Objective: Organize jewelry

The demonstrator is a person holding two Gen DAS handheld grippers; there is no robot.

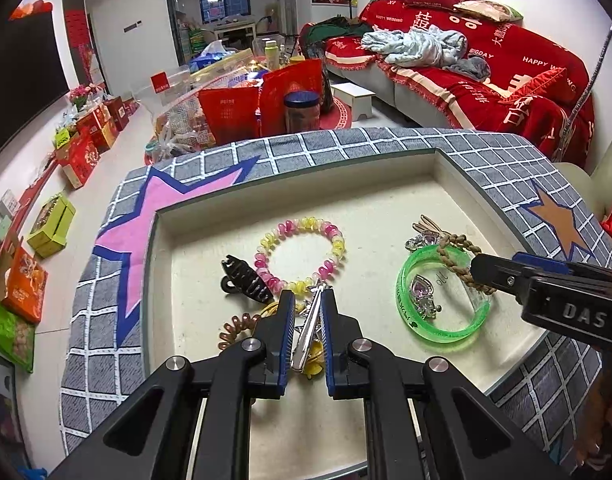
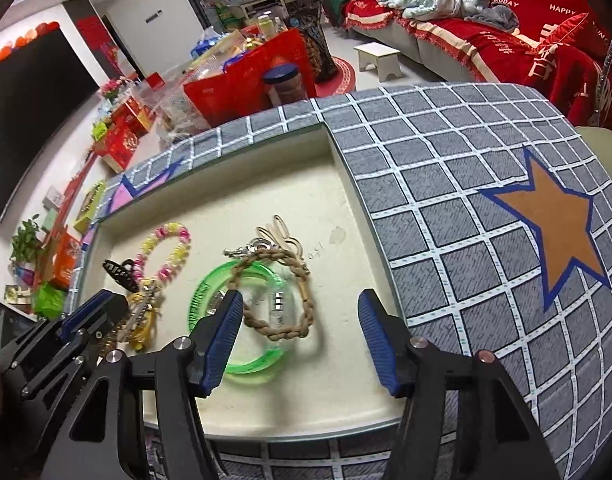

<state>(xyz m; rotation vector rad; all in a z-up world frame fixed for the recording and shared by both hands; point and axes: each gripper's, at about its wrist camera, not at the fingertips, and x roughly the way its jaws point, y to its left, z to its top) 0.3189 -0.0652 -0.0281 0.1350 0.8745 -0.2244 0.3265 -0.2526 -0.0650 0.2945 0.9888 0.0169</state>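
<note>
Jewelry lies on a cream tray surface (image 1: 386,208) set into a grey grid cloth. My left gripper (image 1: 308,300) is shut on a silver hair clip (image 1: 308,328) above a yellow piece (image 1: 314,364) and a brown coil tie (image 1: 235,328). Near it lie a pink and yellow bead bracelet (image 1: 301,248) and a black claw clip (image 1: 243,280). My right gripper (image 2: 299,312) is open over a green bangle (image 2: 249,364) and a brown braided cord bracelet (image 2: 281,292). A heart pendant (image 1: 422,286) lies inside the bangle (image 1: 442,334).
The grey grid cloth with a pink star (image 1: 145,216) and an orange star (image 2: 558,220) surrounds the tray. A rabbit-shaped clip (image 2: 279,232) lies at the far side of the bangle. Red bags, boxes and a red sofa (image 1: 486,60) stand beyond the table.
</note>
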